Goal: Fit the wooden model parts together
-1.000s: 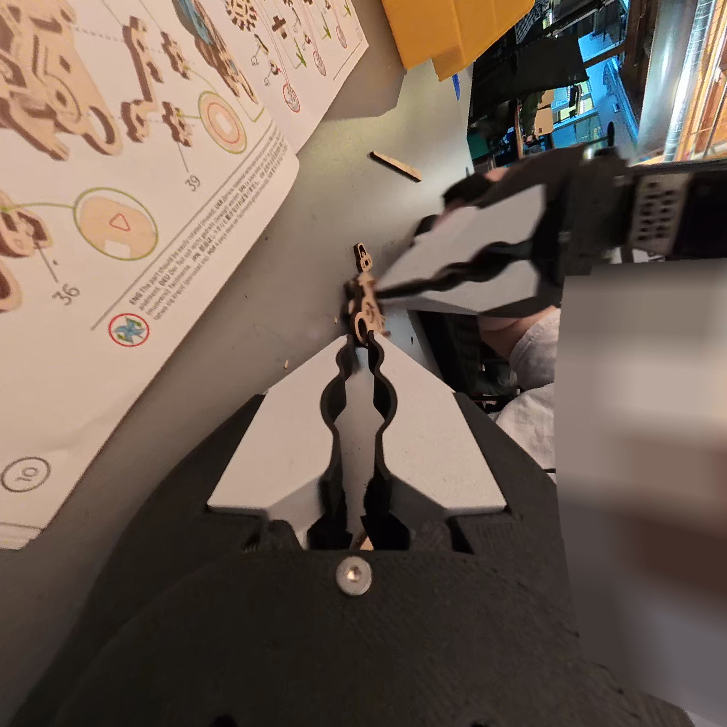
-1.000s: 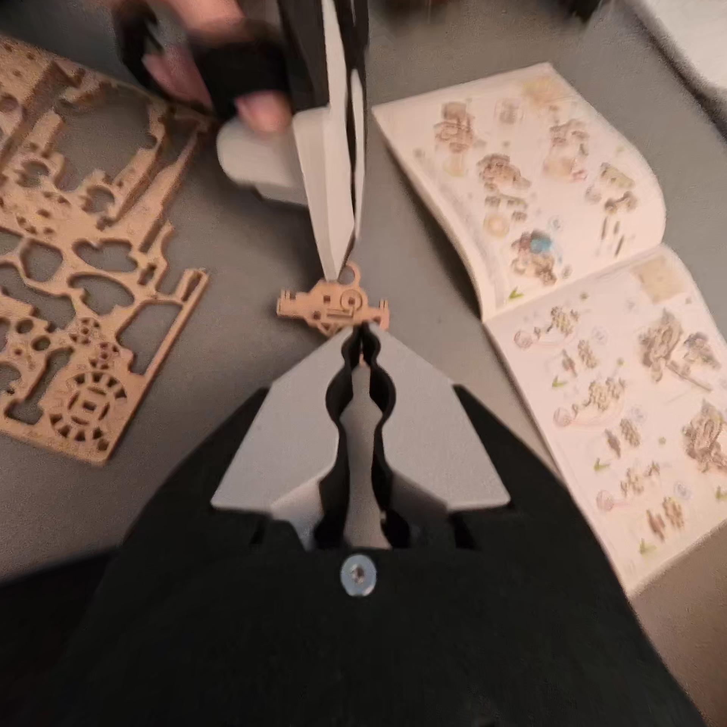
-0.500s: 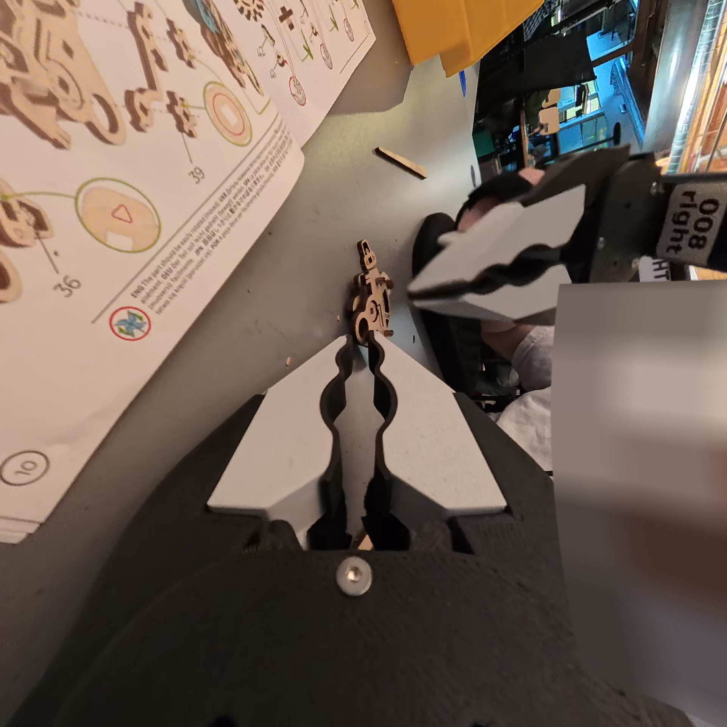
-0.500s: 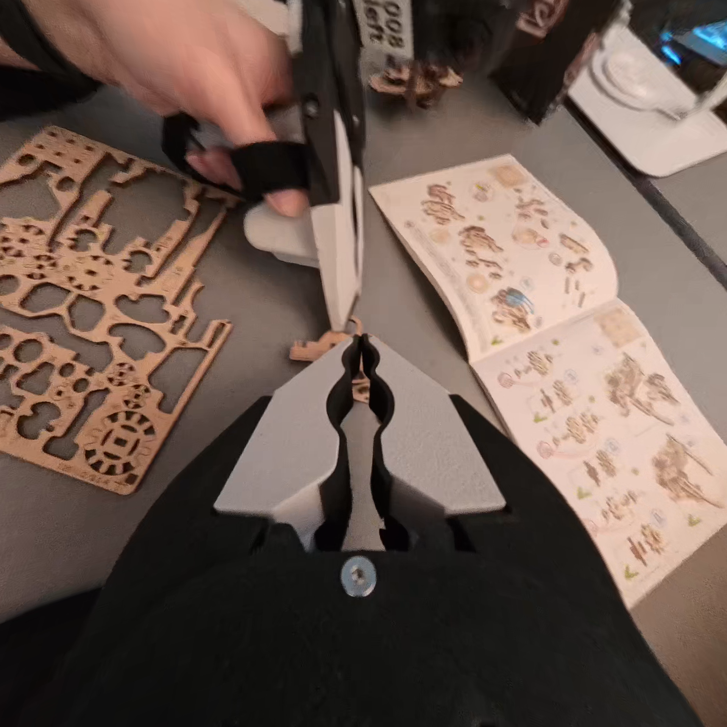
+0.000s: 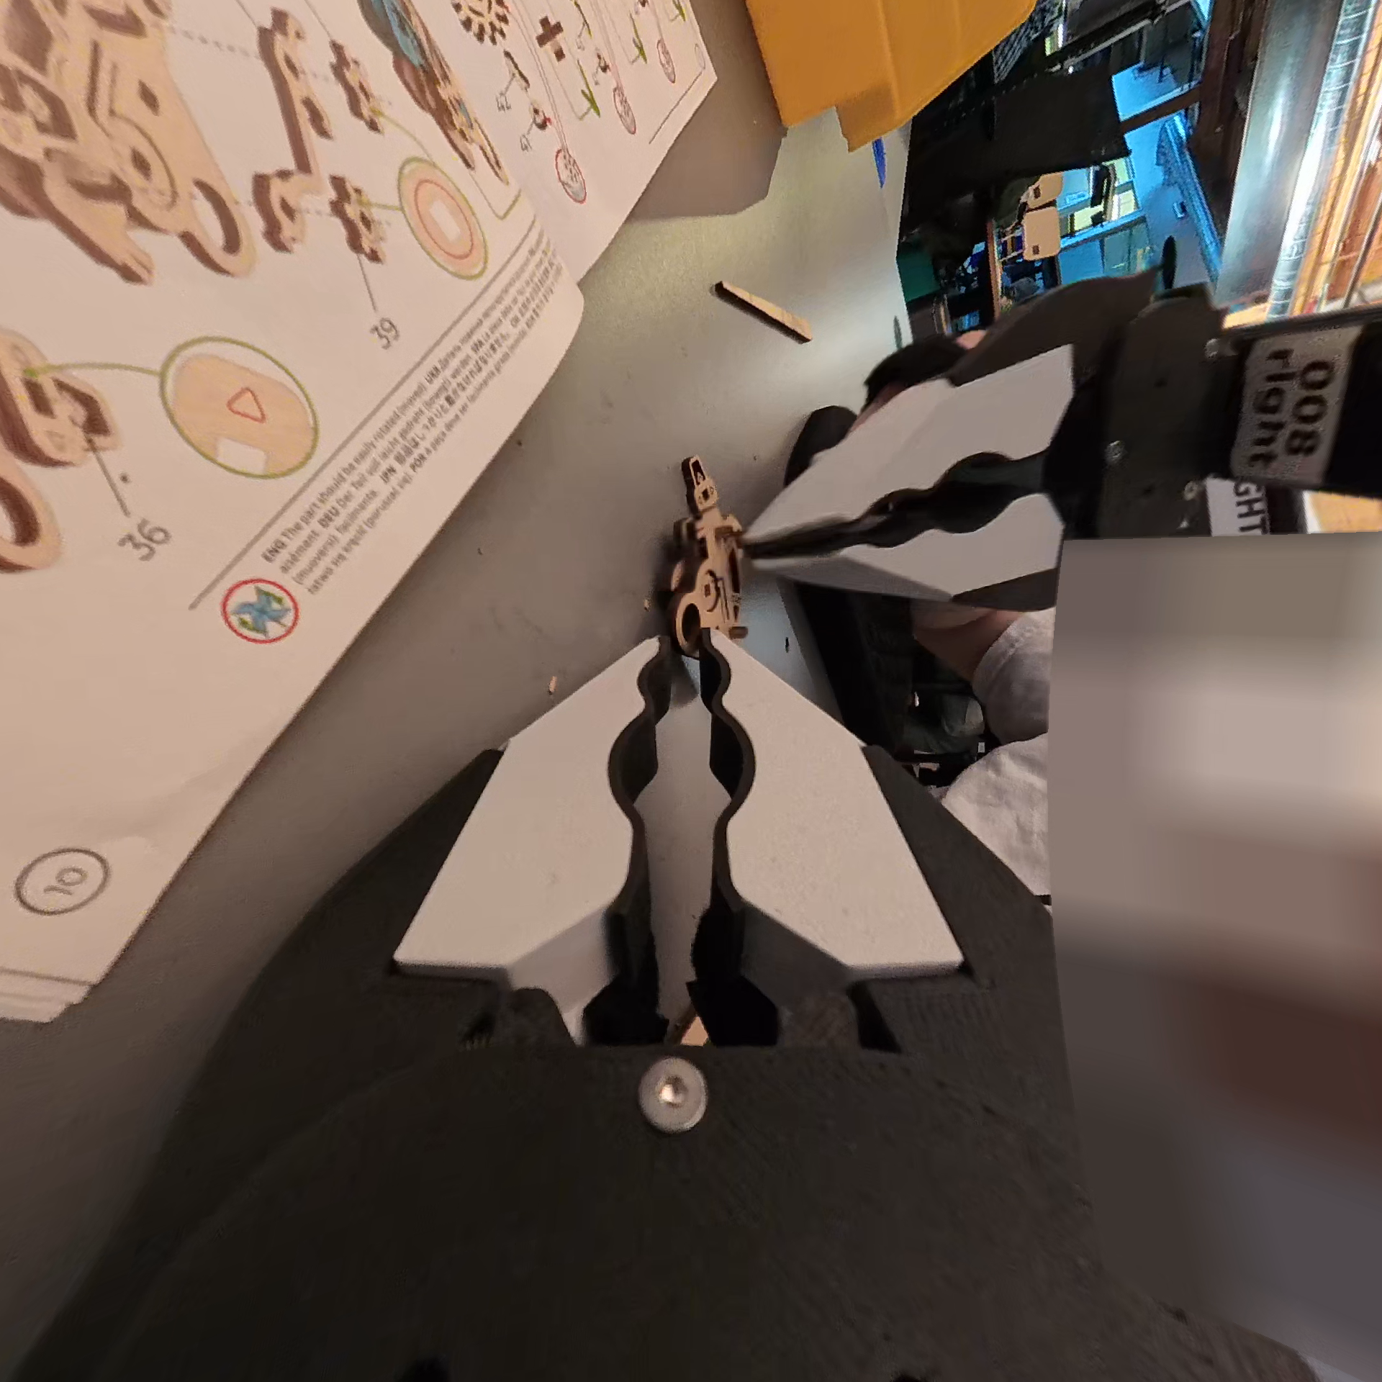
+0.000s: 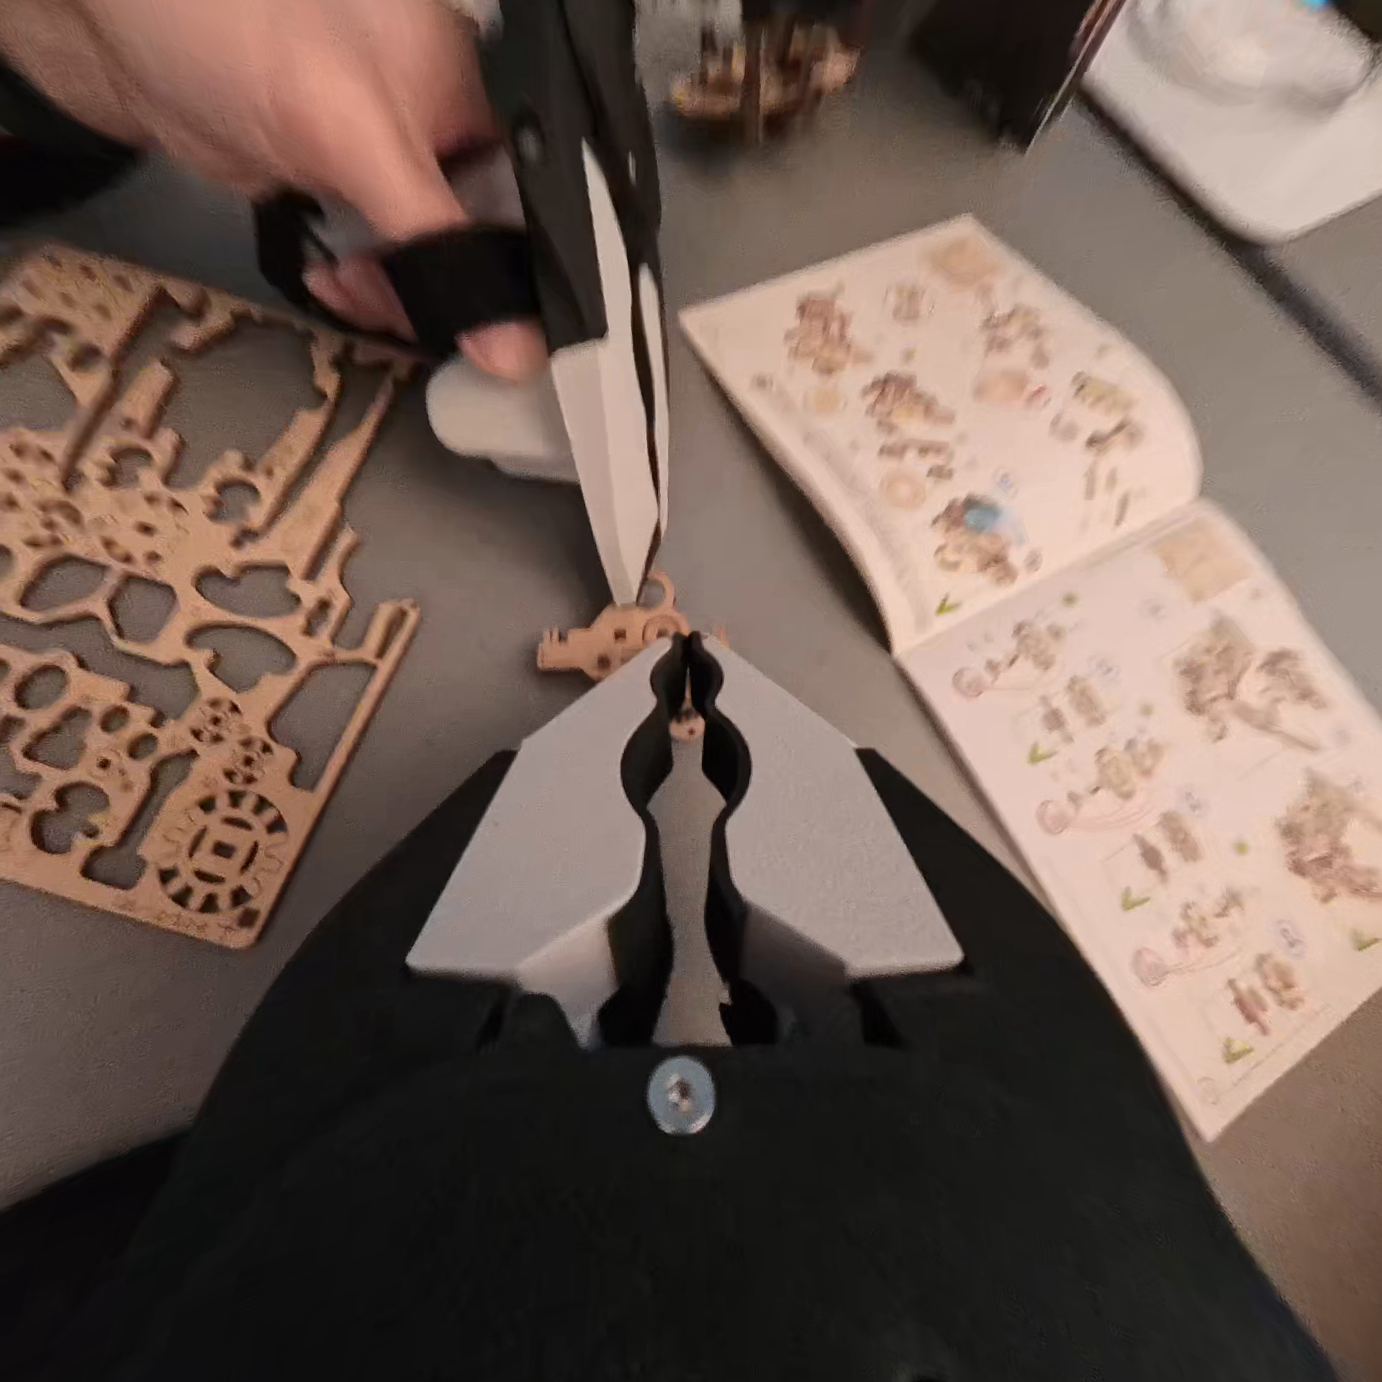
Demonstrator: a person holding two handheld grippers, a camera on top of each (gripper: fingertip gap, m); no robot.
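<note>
In the left wrist view, the left gripper [image 5: 692, 650] is seen closed at its tips on the ring end of a small wooden assembly [image 5: 707, 572], which is held just above the grey surface [image 5: 486, 673]. At 1 o'clock from it, the right gripper [image 5: 748, 542] is met at the assembly's side, with its tips nearly together. In the right wrist view a small round wooden piece [image 6: 686, 724] is seen pinched between the right gripper's pads, just behind the tips; this piece is hidden in the left wrist view. The step in hand is judged to be the fitting of that small piece into the assembly. For the next move, a steady push along the gripper axis would be called for, with the left grip kept firm so that the assembly is not twisted. Farther off, at 10 o'clock in the left wrist view, the open instruction booklet [image 5: 224, 374] is shown, with a loose wooden strip [image 5: 763, 312] at 12 o'clock and a yellow bin [image 5: 860, 52] beyond. Only in the right wrist view are the punched-out wooden sheet [image 6: 149, 598] at 9 o'clock, the hand [image 6: 262, 112] on the left gripper, and 1 blurred built model [image 6: 755, 82] at 12 o'clock shown.
</note>
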